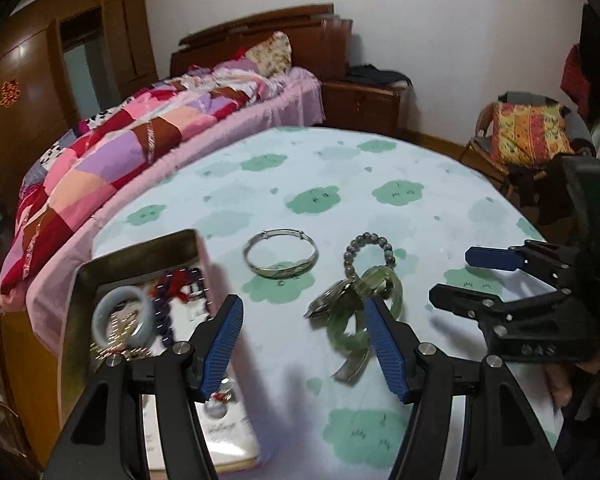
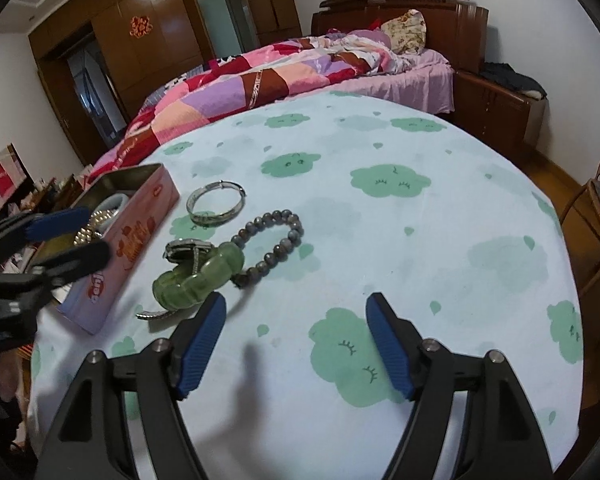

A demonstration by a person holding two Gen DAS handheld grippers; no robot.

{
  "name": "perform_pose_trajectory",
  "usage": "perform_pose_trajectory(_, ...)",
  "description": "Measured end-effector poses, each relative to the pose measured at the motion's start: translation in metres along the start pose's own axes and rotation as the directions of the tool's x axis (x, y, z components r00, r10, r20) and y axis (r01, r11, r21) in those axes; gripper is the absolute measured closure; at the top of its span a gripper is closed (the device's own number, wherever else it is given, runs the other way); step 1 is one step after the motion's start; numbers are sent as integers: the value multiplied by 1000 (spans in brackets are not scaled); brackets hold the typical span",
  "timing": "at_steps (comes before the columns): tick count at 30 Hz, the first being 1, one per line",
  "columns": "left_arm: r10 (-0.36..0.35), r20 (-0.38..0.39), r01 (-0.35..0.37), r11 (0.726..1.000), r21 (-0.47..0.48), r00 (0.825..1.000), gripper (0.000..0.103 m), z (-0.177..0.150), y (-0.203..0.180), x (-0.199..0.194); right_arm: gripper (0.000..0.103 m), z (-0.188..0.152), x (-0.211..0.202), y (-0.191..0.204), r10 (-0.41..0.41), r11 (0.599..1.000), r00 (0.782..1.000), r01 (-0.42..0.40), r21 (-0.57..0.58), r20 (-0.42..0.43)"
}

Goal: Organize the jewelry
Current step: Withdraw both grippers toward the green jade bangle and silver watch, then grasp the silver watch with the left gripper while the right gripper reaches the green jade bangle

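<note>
A pink tin box (image 1: 210, 280) (image 2: 132, 236) stands at the table's left and holds a pale bangle (image 1: 118, 316), dark beads and a gold chain. On the cloth lie a silver bangle (image 1: 281, 255) (image 2: 216, 203), a grey bead bracelet (image 1: 368, 250) (image 2: 274, 240), a green jade bangle (image 1: 356, 320) (image 2: 198, 276) and a metal watch (image 1: 332, 298) (image 2: 188, 249), the last three piled together. My left gripper (image 1: 304, 340) is open and empty, just right of the box, with the jade bangle at its right finger. My right gripper (image 2: 296, 340) is open and empty, right of the pile.
The round table (image 2: 420, 220) has a pale cloth with green clouds. A bed with a patchwork quilt (image 2: 260, 80) stands behind it, a wardrobe (image 2: 120, 40) beyond. A chair with a patterned cushion (image 1: 528, 132) stands at the right.
</note>
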State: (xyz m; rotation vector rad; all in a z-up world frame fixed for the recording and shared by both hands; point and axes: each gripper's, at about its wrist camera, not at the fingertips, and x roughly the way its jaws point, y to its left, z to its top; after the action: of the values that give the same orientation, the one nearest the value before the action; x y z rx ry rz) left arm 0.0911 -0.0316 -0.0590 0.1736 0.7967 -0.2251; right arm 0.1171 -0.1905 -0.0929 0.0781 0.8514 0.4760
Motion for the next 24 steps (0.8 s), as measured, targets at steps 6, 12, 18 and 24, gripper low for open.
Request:
perform_pose_trajectory(6, -36, -51, 38, 999, 28, 998, 40, 8, -14, 23, 27, -2, -3, -9, 38, 998, 999, -39, 54, 11)
perform_pose_trajectory(12, -40, -104, 41, 999, 9, 994, 40, 7, -14, 44, 25, -2, -2, -7, 64, 997, 998, -64, 49, 6)
perform_pose_trajectory(18, -81, -144, 75, 996, -50, 986, 63, 0, -7, 61, 25, -2, 0, -7, 82, 995, 997, -82, 51, 0)
perform_pose_trajectory(24, -95, -111, 87, 993, -81, 989, 76, -3, -2, 50, 25, -2, 1, -7, 86, 995, 996, -86, 50, -5)
